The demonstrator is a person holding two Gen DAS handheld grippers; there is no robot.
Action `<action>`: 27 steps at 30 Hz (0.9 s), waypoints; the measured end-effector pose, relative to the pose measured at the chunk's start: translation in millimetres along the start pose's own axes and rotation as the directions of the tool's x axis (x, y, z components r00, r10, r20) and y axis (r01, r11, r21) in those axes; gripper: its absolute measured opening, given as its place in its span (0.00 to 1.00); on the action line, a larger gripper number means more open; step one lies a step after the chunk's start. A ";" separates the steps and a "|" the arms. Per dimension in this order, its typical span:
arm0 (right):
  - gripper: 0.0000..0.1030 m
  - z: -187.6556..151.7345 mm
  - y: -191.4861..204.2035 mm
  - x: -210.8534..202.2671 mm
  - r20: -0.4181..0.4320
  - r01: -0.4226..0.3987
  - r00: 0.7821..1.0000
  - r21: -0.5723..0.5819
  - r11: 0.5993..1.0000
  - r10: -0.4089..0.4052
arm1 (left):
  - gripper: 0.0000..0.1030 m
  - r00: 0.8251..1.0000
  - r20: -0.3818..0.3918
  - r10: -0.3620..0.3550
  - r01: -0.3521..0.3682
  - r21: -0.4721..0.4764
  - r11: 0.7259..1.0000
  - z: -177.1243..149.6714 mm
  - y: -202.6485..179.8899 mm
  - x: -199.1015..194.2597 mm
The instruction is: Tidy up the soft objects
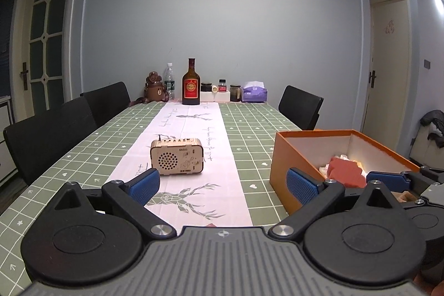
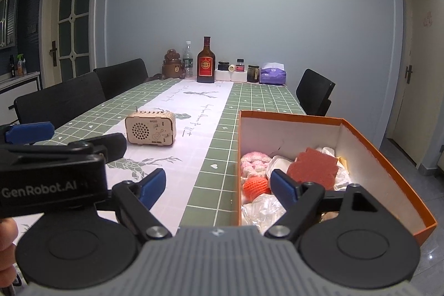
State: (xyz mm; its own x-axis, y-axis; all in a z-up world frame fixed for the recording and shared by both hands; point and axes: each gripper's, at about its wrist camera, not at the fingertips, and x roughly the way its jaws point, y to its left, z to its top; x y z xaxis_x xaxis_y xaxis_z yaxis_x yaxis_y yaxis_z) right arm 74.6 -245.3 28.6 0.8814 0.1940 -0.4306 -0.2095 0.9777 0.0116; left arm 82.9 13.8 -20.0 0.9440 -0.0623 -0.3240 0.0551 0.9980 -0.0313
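Jaws: left gripper (image 1: 223,185) and right gripper (image 2: 217,186) both spread apart, nothing between them. Orange box (image 2: 388,157), near right: holds red sponge (image 2: 313,168), pink knit (image 2: 254,161), crumpled plastic. Wooden radio (image 2: 150,129) beyond. Risk: the grippers stand close together and could collide.

Box (image 2: 388,157) near corner cut off behind tongs body; bottle (image 2: 206,65) label too small; plastic wrap (image 2: 260,208) partly hidden.
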 end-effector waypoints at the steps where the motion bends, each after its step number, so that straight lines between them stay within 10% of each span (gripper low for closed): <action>1: 0.79 -0.8 0.4 0.1 -0.002 -0.001 1.000 0.001 1.000 0.001 | 1.00 1.000 -0.002 -0.001 0.001 0.002 1.000 -0.5 -0.4 0.0; 27: 0.79 -6.2 2.2 -1.9 -0.005 0.003 1.000 -0.003 1.000 -0.003 | 1.00 0.999 -0.019 0.035 -0.034 0.020 0.999 -3.1 -5.1 -4.2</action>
State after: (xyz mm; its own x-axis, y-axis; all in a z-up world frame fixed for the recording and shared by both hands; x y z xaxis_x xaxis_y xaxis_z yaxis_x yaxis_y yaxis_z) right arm 69.9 -244.0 23.8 0.8798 0.1910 -0.4352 -0.2083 0.9780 0.0082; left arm 77.6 9.0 -21.4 0.9389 -0.0278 -0.3432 0.0290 0.9996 -0.0017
